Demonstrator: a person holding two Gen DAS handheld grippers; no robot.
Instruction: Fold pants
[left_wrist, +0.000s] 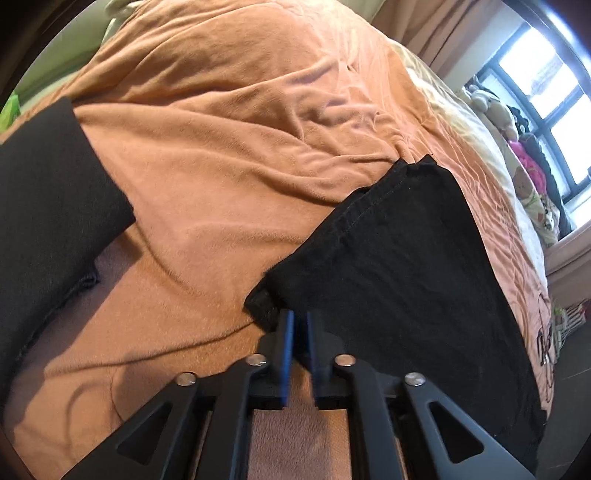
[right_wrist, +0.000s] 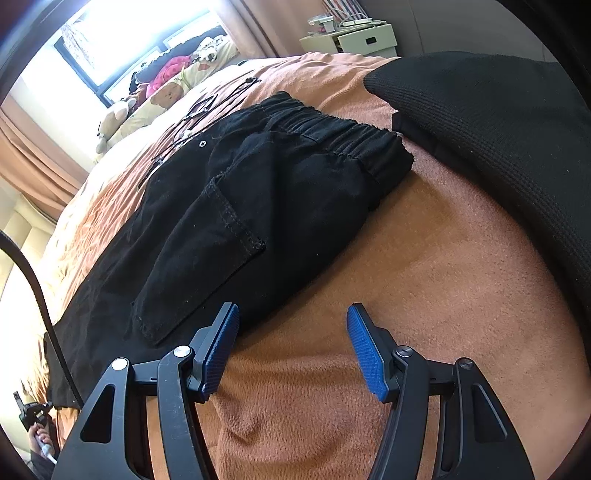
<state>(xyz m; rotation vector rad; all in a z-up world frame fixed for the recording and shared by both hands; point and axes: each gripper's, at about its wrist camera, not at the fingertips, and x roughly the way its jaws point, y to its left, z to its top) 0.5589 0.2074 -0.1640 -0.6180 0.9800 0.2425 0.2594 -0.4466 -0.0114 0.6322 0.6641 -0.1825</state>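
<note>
Black pants (right_wrist: 229, 221) lie flat on an orange fleece blanket (right_wrist: 406, 277), with the elastic waistband (right_wrist: 332, 136) at the far end and a stitched back pocket facing up. In the left wrist view the pants (left_wrist: 406, 266) run off to the right and a stitched hem corner (left_wrist: 258, 299) is nearest. My left gripper (left_wrist: 300, 325) hovers right at that corner, its blue pads (left_wrist: 287, 343) only a narrow gap apart with no cloth pinched between them. My right gripper (right_wrist: 291, 308) stands wide open above the blanket, just right of the pants' near edge.
A black knit sleeve (right_wrist: 498, 129) reaches in from the right; a sleeve (left_wrist: 55, 192) also shows at the left. Stuffed toys (right_wrist: 166, 92) line the window side. A thin black cord (right_wrist: 207, 107) lies beyond the pants. A white nightstand (right_wrist: 365, 40) stands behind the bed.
</note>
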